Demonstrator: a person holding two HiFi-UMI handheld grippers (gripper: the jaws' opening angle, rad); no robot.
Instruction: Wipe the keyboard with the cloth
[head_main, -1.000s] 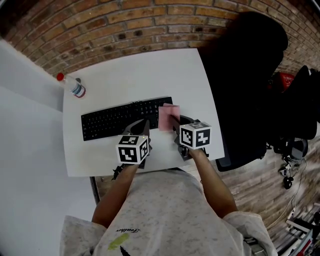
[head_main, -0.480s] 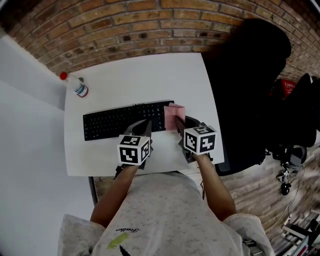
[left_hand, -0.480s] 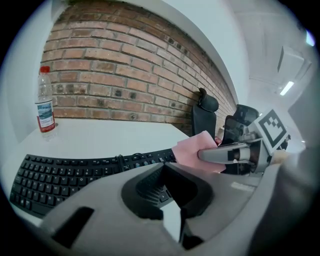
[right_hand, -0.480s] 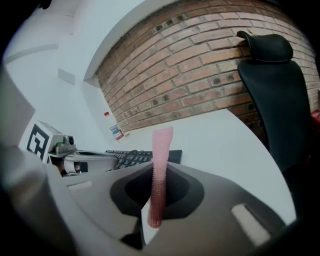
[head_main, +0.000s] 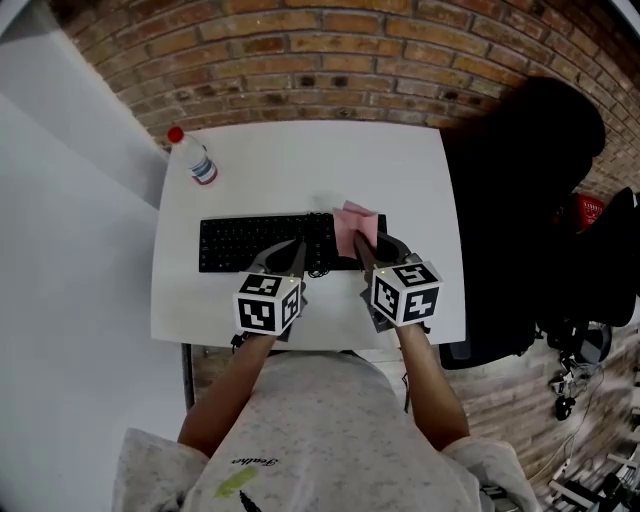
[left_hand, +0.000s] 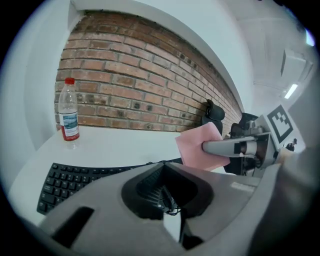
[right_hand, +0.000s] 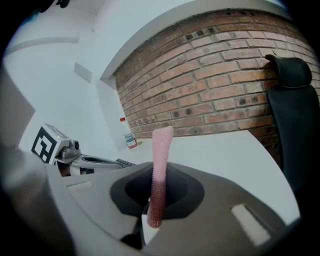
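A black keyboard (head_main: 255, 243) lies across the middle of the white table (head_main: 300, 160). My right gripper (head_main: 362, 242) is shut on a pink cloth (head_main: 356, 226), which stands up over the keyboard's right end. In the right gripper view the cloth (right_hand: 160, 160) shows edge-on between the jaws. My left gripper (head_main: 291, 250) hovers over the keyboard's front edge, just left of the cloth, shut with nothing in it. From the left gripper view, the keyboard (left_hand: 70, 179) runs off to the left and the cloth (left_hand: 197, 145) hangs at the right.
A clear bottle with a red cap (head_main: 198, 161) stands at the table's far left corner. A black office chair (head_main: 520, 200) sits close to the table's right side. A brick wall (head_main: 330, 60) runs behind the table.
The head view has shifted, so everything sits further right. The right gripper and cloth stay at the keyboard's right end, a little further in. The left gripper has hardly moved.
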